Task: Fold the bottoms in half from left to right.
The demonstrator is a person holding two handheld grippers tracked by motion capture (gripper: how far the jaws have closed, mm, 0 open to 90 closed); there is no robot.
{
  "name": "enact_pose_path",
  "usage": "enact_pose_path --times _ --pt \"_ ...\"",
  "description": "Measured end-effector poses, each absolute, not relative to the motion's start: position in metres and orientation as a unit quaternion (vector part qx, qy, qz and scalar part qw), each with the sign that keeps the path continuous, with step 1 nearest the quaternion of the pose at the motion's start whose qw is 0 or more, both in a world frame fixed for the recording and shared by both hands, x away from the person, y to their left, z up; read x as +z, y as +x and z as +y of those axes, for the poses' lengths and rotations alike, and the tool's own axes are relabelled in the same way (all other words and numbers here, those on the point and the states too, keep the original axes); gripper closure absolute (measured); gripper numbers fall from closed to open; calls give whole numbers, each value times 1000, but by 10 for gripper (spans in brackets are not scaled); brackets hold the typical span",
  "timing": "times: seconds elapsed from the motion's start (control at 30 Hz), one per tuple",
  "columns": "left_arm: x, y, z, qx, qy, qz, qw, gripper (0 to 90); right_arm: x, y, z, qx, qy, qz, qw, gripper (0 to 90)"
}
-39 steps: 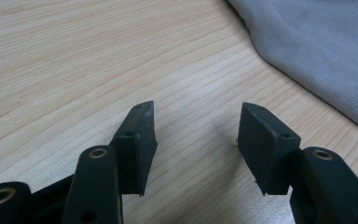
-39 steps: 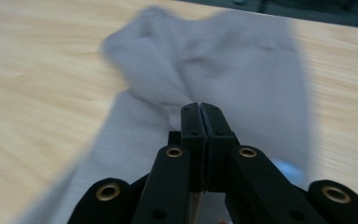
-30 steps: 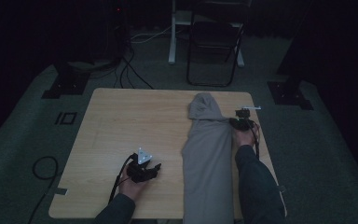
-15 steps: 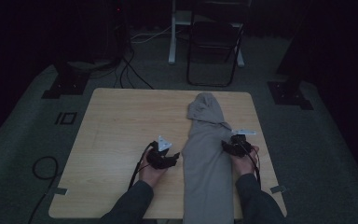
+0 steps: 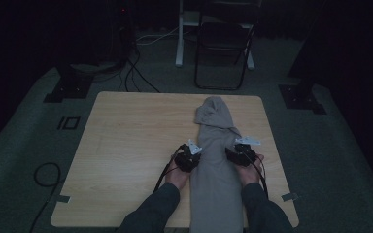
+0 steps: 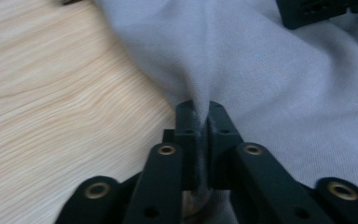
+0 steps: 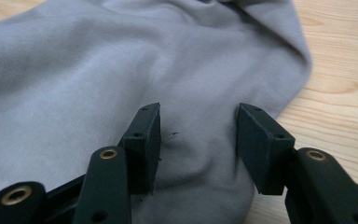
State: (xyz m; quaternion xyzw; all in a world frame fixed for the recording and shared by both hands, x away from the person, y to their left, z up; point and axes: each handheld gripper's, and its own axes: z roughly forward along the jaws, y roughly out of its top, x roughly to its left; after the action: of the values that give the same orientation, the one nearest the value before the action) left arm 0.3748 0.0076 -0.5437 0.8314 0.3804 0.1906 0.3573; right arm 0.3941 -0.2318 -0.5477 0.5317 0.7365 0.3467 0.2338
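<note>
On the wooden counter (image 5: 126, 145), the left gripper (image 5: 190, 156) sits at the left edge of the grey hoodie (image 5: 217, 160), which lies folded into a long narrow strip running away from the person, hood end farthest off. In the left gripper view its fingers (image 6: 186, 128) are pressed together with a pinched ridge of the grey cloth caught between them; bare counter lies to the left of the fingers and smooth fabric spreads to their right. Across the strip, the right gripper (image 5: 238, 153) rests at the hoodie's right edge, level with the left one. In the right gripper view its fingers (image 7: 147, 140) stand wide apart, holding nothing, with the cloth's rounded edge lying between and just beyond them and bare counter to their right.
</note>
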Motion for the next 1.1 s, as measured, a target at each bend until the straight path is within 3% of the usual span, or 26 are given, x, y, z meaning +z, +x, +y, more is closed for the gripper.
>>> enact_pose_path --times 0.3,0.63,0.67,0.77,0.8,0.83,0.93,1.1 --pt "-543 356 78 180 810 425 361 877 -548 380 -179 360 485 768 214 499" --pt "-545 293 138 156 793 449 381 869 -547 323 -129 376 435 798 179 498" --pt "-545 290 140 153 795 444 384 842 -546 317 -129 376 432 801 176 498" --pt "-545 288 145 154 795 442 387 626 -544 308 -131 367 429 808 170 500" --pt "-544 291 153 155 790 448 389 626 -542 307 -133 361 429 813 160 504" --pt "-543 292 158 159 786 451 392 569 -536 310 -140 369 436 808 147 504" --pt "-540 299 171 170 778 461 390 518 -522 323 -146 394 437 794 152 507" --pt "-544 308 178 187 769 482 375 511 -498 360 -127 417 413 791 172 536"
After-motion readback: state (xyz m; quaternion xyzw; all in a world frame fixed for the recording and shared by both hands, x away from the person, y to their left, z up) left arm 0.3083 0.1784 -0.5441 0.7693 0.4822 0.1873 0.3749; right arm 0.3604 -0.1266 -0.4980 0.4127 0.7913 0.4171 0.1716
